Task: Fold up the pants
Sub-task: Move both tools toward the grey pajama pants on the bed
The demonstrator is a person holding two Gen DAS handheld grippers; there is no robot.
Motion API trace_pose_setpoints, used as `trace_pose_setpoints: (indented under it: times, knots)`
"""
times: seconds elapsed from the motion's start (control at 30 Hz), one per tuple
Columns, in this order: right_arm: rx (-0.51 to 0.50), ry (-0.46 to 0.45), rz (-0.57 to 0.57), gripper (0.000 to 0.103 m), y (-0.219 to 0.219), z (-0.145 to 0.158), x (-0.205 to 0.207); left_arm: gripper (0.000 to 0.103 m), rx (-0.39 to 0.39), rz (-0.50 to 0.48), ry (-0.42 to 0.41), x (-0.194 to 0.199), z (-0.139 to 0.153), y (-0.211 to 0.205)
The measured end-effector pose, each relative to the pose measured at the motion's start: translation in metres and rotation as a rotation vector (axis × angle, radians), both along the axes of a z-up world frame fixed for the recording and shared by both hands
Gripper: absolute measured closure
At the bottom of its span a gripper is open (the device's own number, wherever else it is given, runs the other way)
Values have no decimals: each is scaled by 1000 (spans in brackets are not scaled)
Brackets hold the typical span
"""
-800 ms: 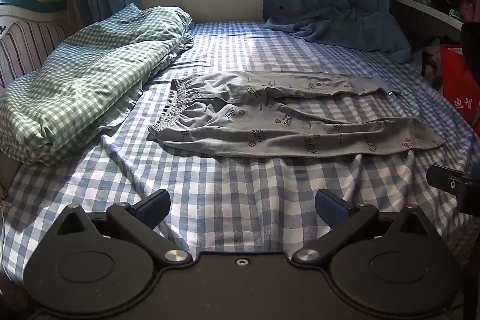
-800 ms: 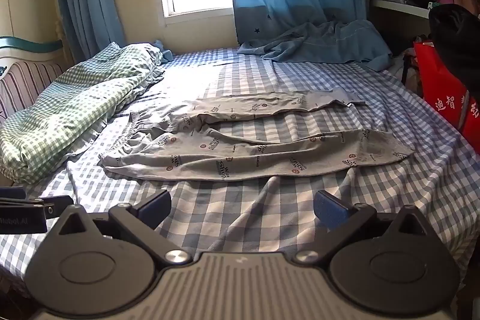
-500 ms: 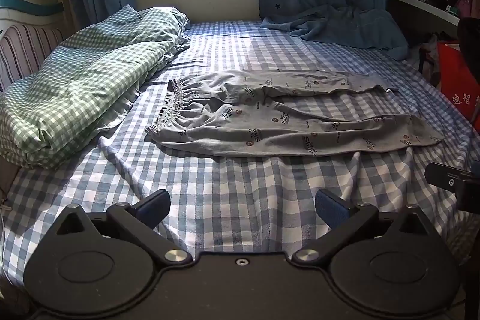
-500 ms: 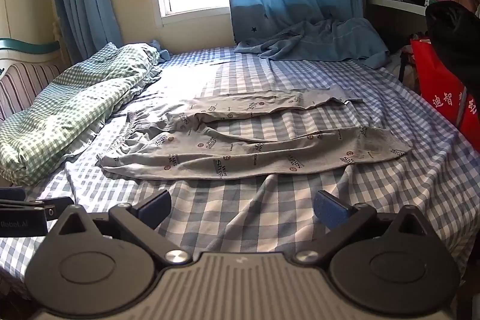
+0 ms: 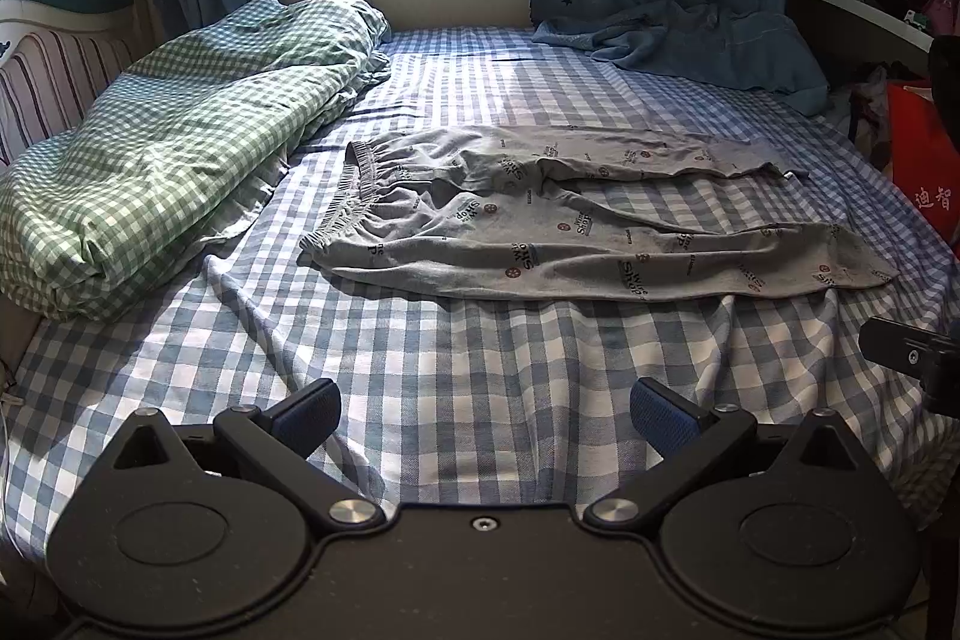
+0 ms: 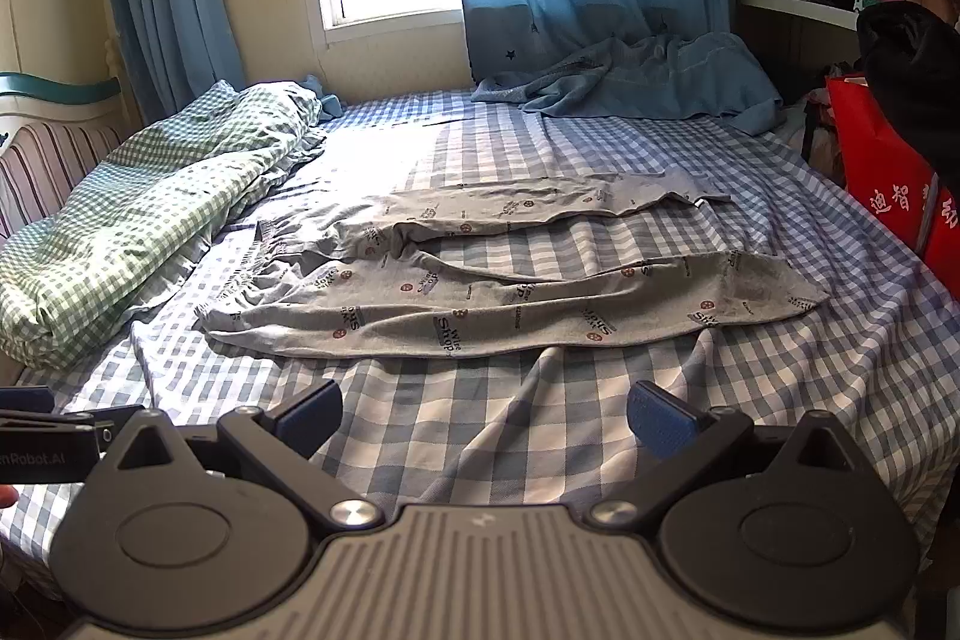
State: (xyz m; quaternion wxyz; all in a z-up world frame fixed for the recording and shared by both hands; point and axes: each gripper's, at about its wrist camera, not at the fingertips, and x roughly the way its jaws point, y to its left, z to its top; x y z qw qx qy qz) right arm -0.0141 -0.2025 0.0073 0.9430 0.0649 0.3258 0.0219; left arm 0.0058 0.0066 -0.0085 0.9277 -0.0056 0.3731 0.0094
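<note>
Sunlight from the window falls on a bed point(image 5: 480, 400) with a blue checked sheet, and the gray pants point(image 5: 570, 238) lie flat across the middle of it, not folded yet. The waistband point(image 5: 354, 196) is toward the left edge, next to a green checked quilt point(image 5: 168, 160) that is piled along that side. The two legs run toward the right edge with a strip of sheet showing between them. Both tools hang over the near edge of the bed, well apart from the pants. The left gripper point(image 5: 483, 415) has its jaws wide open and holds nothing. The right gripper point(image 6: 483, 409) is wide open too, and empty. A good first fold would be to lay one leg on top of the other. For that, the left one should pinch the near end of the waistband point(image 6: 240, 292) and the right one the near leg's cuff point(image 6: 792, 292). Grab only the pants, not the wrinkly sheet under them. Lift both ends together so the leg stays straight.
</note>
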Motion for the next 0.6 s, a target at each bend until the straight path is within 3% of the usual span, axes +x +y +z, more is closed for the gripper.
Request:
trace_pose_setpoints:
  times: [0.6]
  knots:
    - [4, 22, -5, 0, -1, -3, 6, 1, 0, 0, 4, 0, -3, 2]
